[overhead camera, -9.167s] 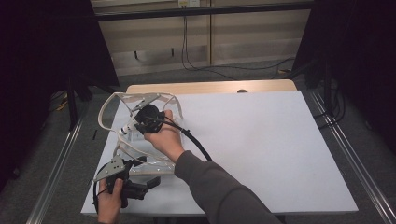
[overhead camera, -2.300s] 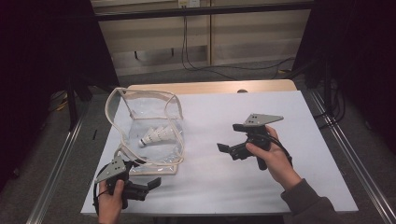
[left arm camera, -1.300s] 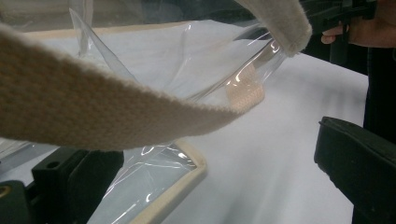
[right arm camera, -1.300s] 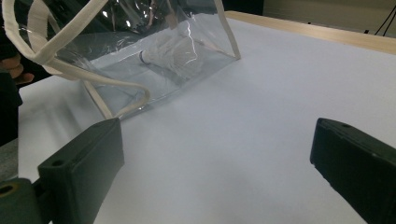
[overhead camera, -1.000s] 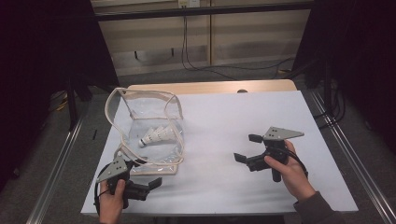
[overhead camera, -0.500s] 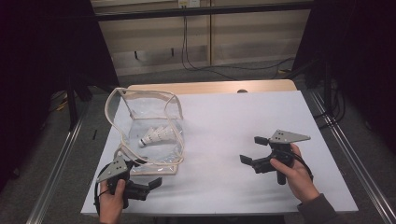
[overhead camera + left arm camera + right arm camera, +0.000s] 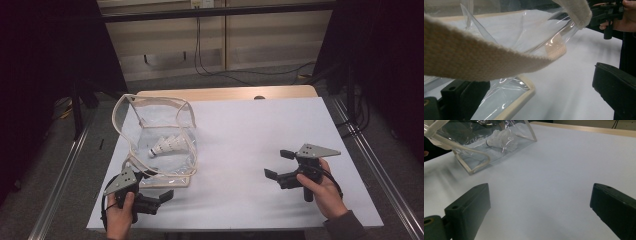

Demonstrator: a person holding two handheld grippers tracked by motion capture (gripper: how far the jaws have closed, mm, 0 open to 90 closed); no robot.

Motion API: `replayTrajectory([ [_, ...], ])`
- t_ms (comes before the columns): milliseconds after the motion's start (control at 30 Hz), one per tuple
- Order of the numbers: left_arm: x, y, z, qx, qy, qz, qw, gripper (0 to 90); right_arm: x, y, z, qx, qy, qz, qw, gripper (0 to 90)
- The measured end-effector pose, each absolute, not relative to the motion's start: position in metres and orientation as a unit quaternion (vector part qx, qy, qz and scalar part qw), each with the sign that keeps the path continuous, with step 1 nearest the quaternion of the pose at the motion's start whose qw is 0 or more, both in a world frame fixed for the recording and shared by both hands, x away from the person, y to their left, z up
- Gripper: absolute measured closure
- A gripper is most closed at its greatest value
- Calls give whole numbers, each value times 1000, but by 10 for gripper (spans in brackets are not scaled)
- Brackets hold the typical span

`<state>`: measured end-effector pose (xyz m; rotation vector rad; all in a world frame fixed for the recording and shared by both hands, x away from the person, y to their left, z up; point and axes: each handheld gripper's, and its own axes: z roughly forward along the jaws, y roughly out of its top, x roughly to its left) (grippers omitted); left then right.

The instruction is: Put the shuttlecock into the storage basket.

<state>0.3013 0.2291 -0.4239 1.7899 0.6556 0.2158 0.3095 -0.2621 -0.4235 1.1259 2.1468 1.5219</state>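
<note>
My left gripper [image 7: 159,199] sits wide open with nothing in it, the clear bag [image 7: 160,145] just past its fingers. The shuttlecock [image 7: 166,145] lies inside. My right gripper [image 7: 278,166], open and empty too, rests far off, probably finished.

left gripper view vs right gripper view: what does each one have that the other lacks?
Left gripper view alone: a woven strap close across the lens, and the right gripper held in a hand far off. Right gripper view alone: the shuttlecock lying inside the bag, and the table's wooden edge. Both: the clear bag with its cream trim, the white tabletop, and open jaws.
</note>
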Motion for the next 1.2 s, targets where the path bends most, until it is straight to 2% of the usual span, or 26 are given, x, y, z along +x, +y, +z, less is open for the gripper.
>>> replayTrajectory([
  [1200, 302, 228, -425, 767, 277, 91, 571, 12, 292, -298, -439, 414, 734, 515, 157, 28],
])
